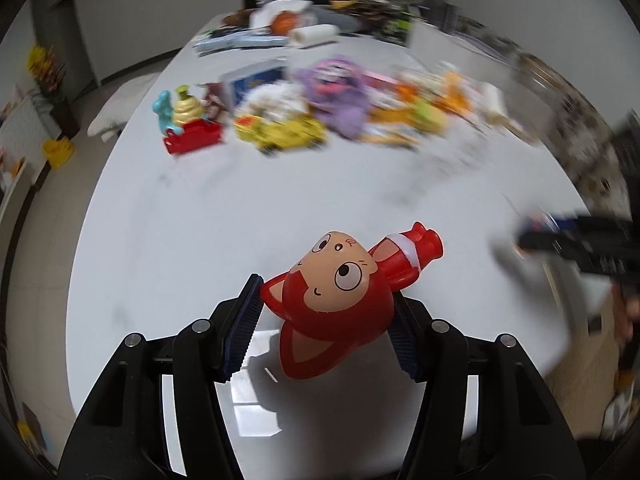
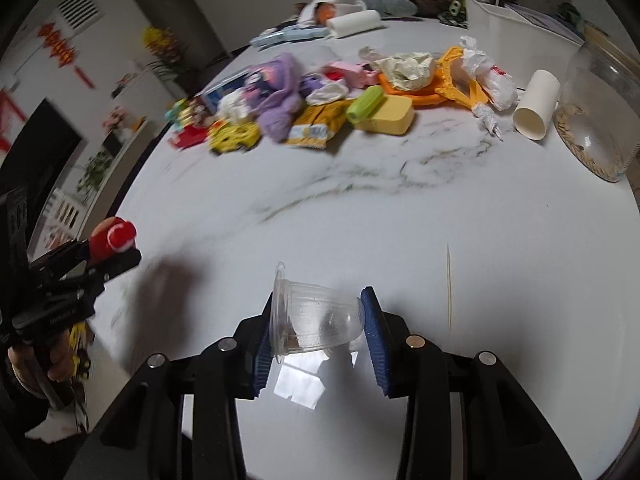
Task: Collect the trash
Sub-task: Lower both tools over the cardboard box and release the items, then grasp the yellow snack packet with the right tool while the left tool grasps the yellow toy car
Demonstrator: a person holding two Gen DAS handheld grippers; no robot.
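Observation:
My left gripper is shut on a red cartoon fox toy, which hangs above the white marble table, its face turned up. My right gripper is shut on a clear plastic cup lying sideways between the blue pads, with brown residue inside. In the right wrist view the left gripper shows at the left edge with the red toy in it. A blurred dark right gripper shows at the right of the left wrist view.
A heap across the table's far half holds a purple plush, yellow box, orange plastic pieces, crumpled bags, a white paper cup and a glass jar. A thin stick lies near the right gripper.

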